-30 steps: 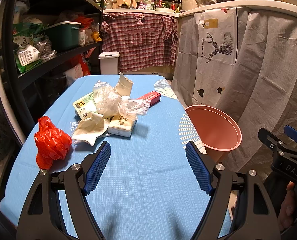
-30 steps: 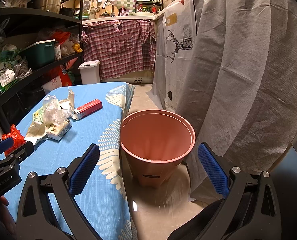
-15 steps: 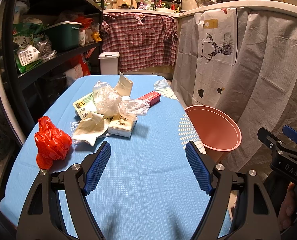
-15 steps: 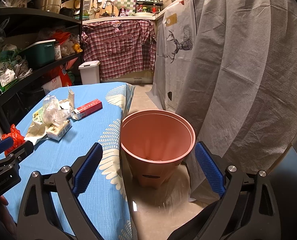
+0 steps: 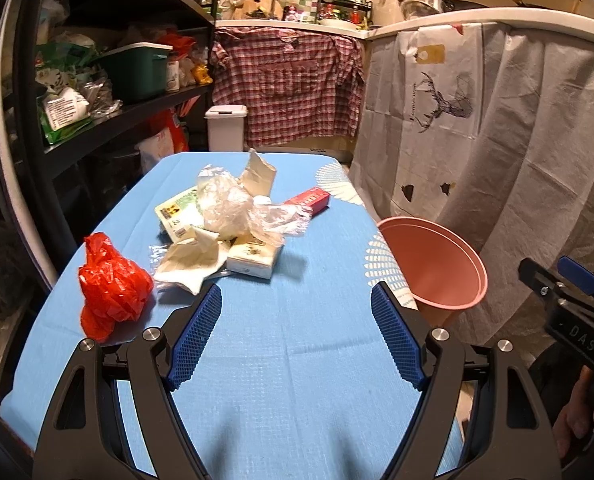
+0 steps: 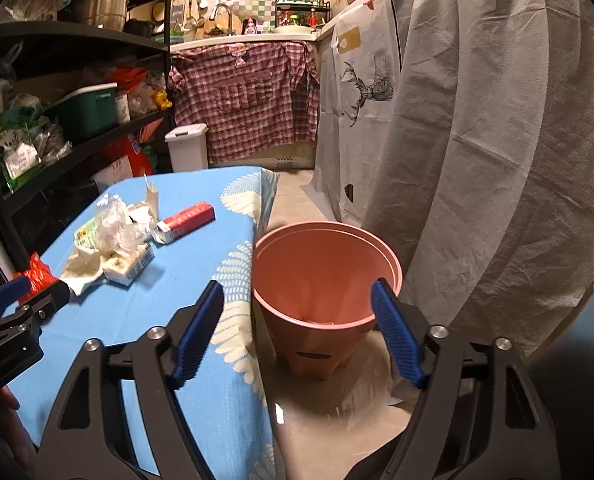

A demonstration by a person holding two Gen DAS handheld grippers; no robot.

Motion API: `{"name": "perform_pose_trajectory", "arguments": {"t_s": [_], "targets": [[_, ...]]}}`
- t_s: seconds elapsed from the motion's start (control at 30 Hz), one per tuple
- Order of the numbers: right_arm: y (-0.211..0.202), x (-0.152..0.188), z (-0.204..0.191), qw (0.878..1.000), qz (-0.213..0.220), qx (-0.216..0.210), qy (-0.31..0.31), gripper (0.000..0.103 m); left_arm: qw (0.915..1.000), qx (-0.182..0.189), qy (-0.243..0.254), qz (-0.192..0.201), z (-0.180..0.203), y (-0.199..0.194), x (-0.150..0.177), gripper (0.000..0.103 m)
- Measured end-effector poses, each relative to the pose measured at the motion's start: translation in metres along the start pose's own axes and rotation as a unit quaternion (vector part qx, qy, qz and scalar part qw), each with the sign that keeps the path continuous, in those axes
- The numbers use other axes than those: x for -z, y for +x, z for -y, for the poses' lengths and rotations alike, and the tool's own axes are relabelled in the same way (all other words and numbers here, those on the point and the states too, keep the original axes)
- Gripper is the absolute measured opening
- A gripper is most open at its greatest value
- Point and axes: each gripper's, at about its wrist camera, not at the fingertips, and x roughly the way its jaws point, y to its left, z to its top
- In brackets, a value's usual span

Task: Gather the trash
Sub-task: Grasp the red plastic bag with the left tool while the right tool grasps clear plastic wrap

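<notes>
Both tongs hang spread and empty, the left tongs (image 5: pixel 296 338) facing the trash pile (image 5: pixel 233 228) at twelve o'clock on the surface (image 5: pixel 297 380). The bin (image 6: pixel 325 276) sits on the floor just beside the surface's edge, likely so trash drops straight in; the right tongs (image 6: pixel 295 334) face it.

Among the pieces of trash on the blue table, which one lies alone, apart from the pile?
The red plastic bag, crumpled near the table's left edge. The clear plastic wrap, tissue pack and red carton all touch or overlap in one heap.

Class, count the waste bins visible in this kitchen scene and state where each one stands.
2. A pink bin stands on the floor beside the blue table's right edge. A white lidded bin stands on the floor beyond the table's far end, near the plaid cloth. Others may be hidden.
</notes>
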Motion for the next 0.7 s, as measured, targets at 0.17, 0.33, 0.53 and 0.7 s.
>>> {"name": "perform_pose_trajectory", "arguments": {"t_s": [0.17, 0.33, 0.53, 0.7], "targets": [[0.003, -0.005, -0.014, 0.999, 0.002, -0.039, -0.002, 0.066, 0.9995, -0.022, -0.022, -0.003, -0.016, 0.003, -0.002, 0.075], [0.009, -0.012, -0.039, 0.996, 0.008, -0.081, -0.022, 0.056, 0.9980, -0.048, -0.041, 0.002, -0.035, 0.005, -0.005, 0.073], [0.027, -0.025, -0.070, 0.991, 0.001, -0.134, -0.028, 0.043, 0.9938, -0.084, -0.072, 0.004, -0.066, 0.009, -0.010, 0.071], [0.046, -0.034, -0.099, 0.985, 0.001, -0.167, -0.033, 0.043, 0.9899, -0.116, -0.079, 0.015, -0.084, 0.008, -0.013, 0.071]]}}
